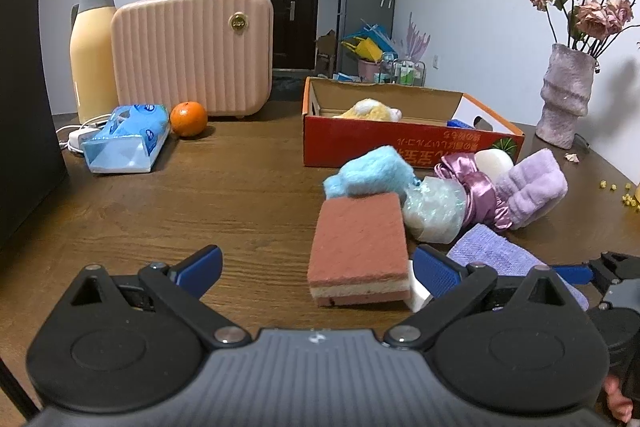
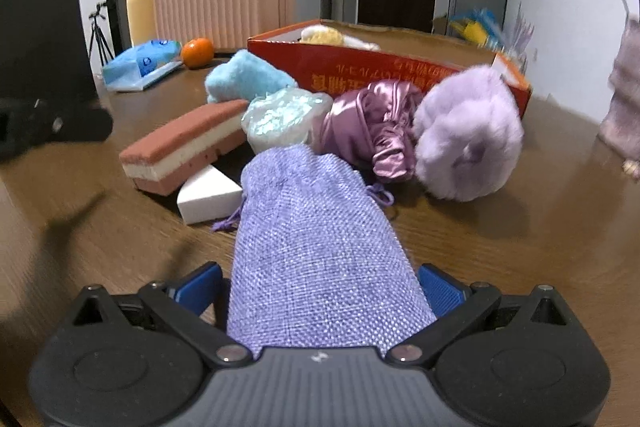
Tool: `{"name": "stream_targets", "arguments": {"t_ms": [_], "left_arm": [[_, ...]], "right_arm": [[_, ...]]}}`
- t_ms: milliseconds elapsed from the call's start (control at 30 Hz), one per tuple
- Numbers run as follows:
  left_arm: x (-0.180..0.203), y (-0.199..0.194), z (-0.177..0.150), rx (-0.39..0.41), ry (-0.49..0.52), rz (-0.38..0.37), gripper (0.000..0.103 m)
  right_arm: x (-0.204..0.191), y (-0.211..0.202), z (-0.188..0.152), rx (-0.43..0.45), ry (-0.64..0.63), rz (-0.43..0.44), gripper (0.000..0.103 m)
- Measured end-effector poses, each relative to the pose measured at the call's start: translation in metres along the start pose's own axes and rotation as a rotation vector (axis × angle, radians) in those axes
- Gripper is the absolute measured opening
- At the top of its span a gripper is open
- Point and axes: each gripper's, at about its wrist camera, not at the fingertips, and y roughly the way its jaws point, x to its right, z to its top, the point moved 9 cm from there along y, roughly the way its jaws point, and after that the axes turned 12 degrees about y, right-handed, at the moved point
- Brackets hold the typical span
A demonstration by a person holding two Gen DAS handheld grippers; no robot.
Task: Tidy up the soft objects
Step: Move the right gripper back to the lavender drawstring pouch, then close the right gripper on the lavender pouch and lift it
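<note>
Soft objects lie in a pile before the red cardboard box: a pink sponge, a blue fluffy piece, a clear bubbly bag, a purple satin scrunchie, a lilac plush piece, a white foam wedge and a lilac woven pouch. A yellow plush toy lies inside the box. My left gripper is open and empty, with the sponge between its fingers' line. My right gripper is open around the woven pouch, its pads beside the cloth.
A pink ribbed case, a cream thermos, a tissue pack and an orange stand at the back left. A vase of dried roses stands at the right. A dark panel rises at the left edge.
</note>
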Motion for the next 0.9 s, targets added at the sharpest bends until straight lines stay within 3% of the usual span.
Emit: {"name": "stream_targets", "arguments": {"t_ms": [133, 267, 367, 433, 500, 900], "left_arm": [[-0.001, 0.001, -0.001, -0.005, -0.007, -0.004, 0.103], [0.000, 0.002, -0.001, -0.006, -0.008, -0.008, 0.103], [0.000, 0.003, -0.001, -0.006, -0.014, -0.014, 0.103], [0.000, 0.003, -0.001, -0.004, -0.015, -0.013, 0.103], [0.000, 0.004, -0.001, -0.007, -0.017, -0.013, 0.103], [-0.003, 0.008, -0.001, -0.008, -0.046, -0.015, 0.103]], "right_arm": [[0.000, 0.003, 0.002, 0.003, 0.006, 0.006, 0.101], [0.000, 0.001, 0.003, 0.013, 0.008, 0.014, 0.087], [0.002, -0.002, 0.004, 0.024, 0.011, 0.016, 0.068], [0.002, -0.005, 0.006, 0.035, 0.014, 0.020, 0.046], [0.004, -0.007, 0.008, 0.044, 0.024, 0.026, 0.037], [0.034, -0.032, 0.032, 0.189, 0.115, -0.032, 0.034]]}}
